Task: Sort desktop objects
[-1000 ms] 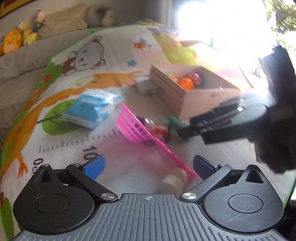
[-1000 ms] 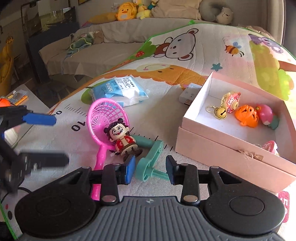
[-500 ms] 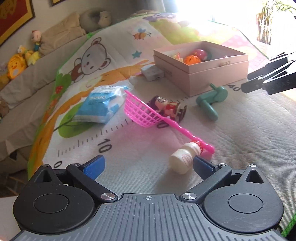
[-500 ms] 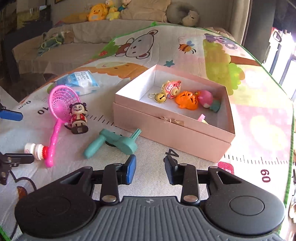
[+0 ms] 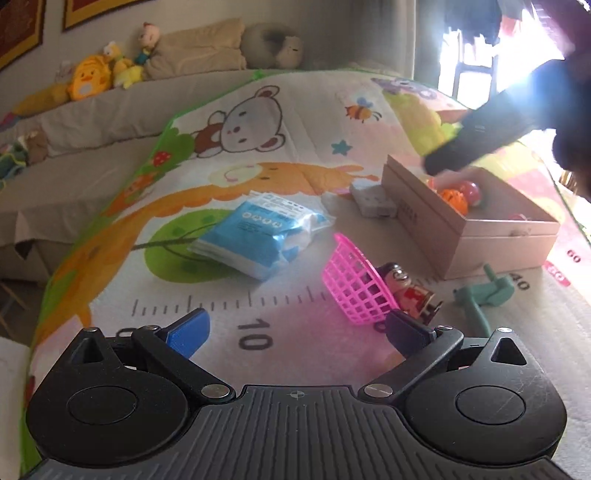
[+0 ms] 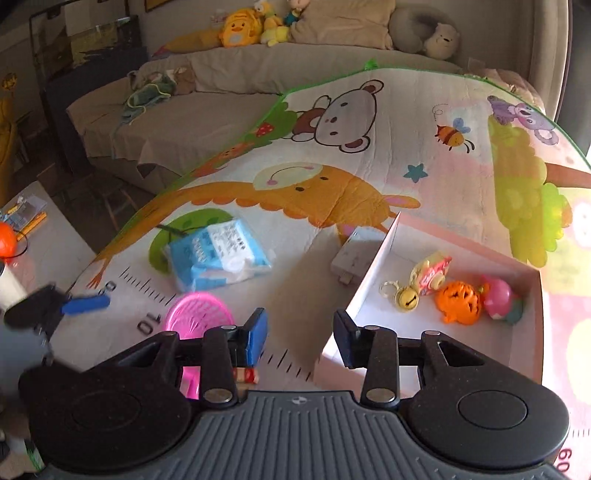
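Note:
On the animal-print mat lie a pink toy net (image 5: 356, 290), a small doll figure (image 5: 408, 290) against it, a teal hand-crank toy (image 5: 484, 295), a blue tissue pack (image 5: 258, 234) and a small white box (image 5: 373, 199). A pink open box (image 5: 480, 236) holds several small toys, such as an orange one (image 6: 460, 302). My left gripper (image 5: 295, 330) is open and empty, low over the mat just before the net. My right gripper (image 6: 300, 338) is open and empty, above the pink box's (image 6: 373, 280) left wall and the net (image 6: 199, 315); it shows blurred in the left wrist view (image 5: 480, 142).
A sofa (image 6: 229, 85) with plush toys (image 6: 240, 27) and cushions stands behind the mat. A side table (image 6: 26, 236) with an orange object lies at the left. A bright window (image 5: 491, 48) glares at the right.
Both grippers have swung about. The right one has moved up over the pink box's left edge. The left one now sits closer to the net; the small bottle is out of its view.

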### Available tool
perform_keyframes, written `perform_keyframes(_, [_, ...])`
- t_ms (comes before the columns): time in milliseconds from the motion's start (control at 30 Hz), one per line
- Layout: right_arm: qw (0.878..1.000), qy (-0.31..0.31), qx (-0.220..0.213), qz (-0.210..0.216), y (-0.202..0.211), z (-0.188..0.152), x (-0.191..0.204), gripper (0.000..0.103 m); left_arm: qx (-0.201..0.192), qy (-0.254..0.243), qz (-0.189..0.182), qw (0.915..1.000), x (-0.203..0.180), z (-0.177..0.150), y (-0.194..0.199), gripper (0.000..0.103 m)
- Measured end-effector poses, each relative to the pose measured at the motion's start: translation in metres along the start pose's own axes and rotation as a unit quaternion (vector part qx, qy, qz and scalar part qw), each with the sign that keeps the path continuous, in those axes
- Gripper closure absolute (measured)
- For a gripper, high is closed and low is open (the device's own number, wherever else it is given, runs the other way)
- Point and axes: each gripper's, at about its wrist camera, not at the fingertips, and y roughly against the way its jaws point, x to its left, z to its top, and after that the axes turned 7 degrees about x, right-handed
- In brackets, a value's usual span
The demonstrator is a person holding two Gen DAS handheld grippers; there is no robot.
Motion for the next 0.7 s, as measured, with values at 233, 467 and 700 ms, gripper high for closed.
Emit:
perform_keyframes(233, [0.99,-0.041,0.064,-0.116,-0.125,0.104,-0.025,0.087,-0.017,0.008,-0.056,0.9983,-0.003,-0.011,0.009,0.0])
perform_keyframes(467, [0.981,-0.016,0.104,-0.163,-0.178,0.115,-0.03,0.086,-0.009,-0.005,-0.082,0.9966,0.0,-0.021,0.006,0.0])
perform_keyframes(700, [0.986,0.051,0.12,-0.101,-0.146,0.083,0.007,0.086,-0.003,-0.01,-0.085,0.9963,-0.005,-0.022,0.004,0.0])
